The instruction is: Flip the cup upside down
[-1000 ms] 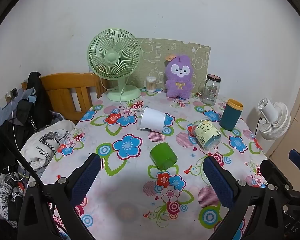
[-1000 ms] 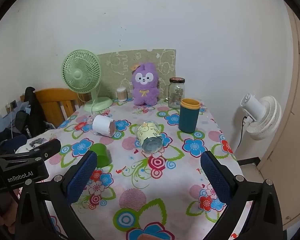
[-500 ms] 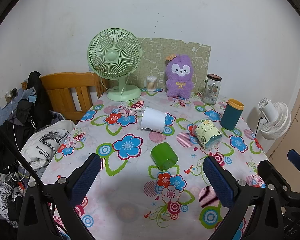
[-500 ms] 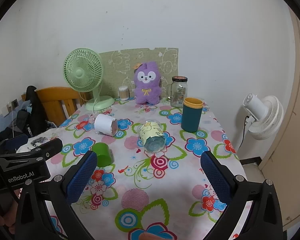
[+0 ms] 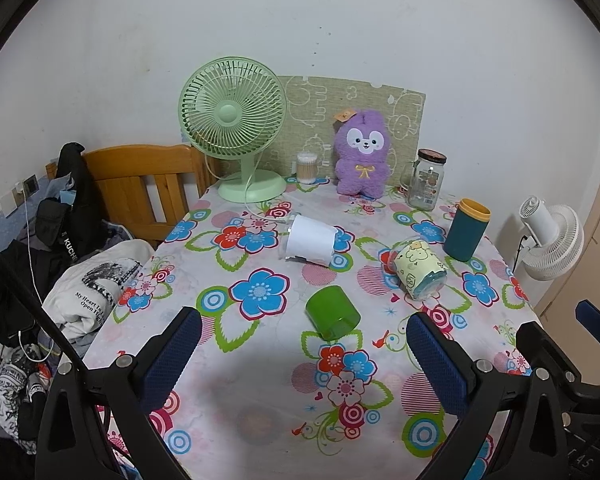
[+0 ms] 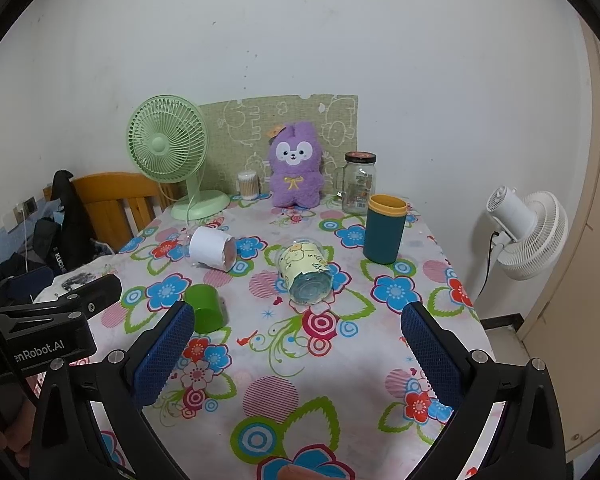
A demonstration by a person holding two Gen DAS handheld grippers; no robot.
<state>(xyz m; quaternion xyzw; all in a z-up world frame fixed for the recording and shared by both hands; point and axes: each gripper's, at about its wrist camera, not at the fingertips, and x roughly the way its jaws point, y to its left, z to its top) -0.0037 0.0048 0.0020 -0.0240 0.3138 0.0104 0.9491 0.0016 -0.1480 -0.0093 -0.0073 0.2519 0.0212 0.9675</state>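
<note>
- The left gripper [image 5: 300,344] sits at the bottom of the left wrist view, jaws spread wide and holding nothing. The right gripper [image 6: 296,336] at the bottom of the right wrist view is just as wide open and also empty.
- Four cups are on the flowered table [image 5: 260,420]: a green cup [image 5: 332,317] lying on its side at the centre of the left view, a white cup [image 5: 311,239] on its side above it, a yellow cartoon cup [image 6: 305,272] on its side at the centre of the right view, and a dark blue cup [image 6: 384,229] standing upright to its right.
- The task does not say which cup is meant; the green one lies nearest the left gripper, the yellow one nearest the right.
- Likely trouble: a cup lying on its side could roll away when a finger nudges it, since round walls give little to push against.
- The cloth may bunch or slide under a dragged cup.
- A wide swing while turning a cup could knock a neighbour, or the glass jar [image 6: 359,183] behind.
- Readable writing: "enRobot.AI" on the left gripper's body at the lower left of the right view; "KUCH..." on a black strap and "My Heart Is... Open H..." on a white shirt [image 5: 96,292] at the left of the left view.
</note>
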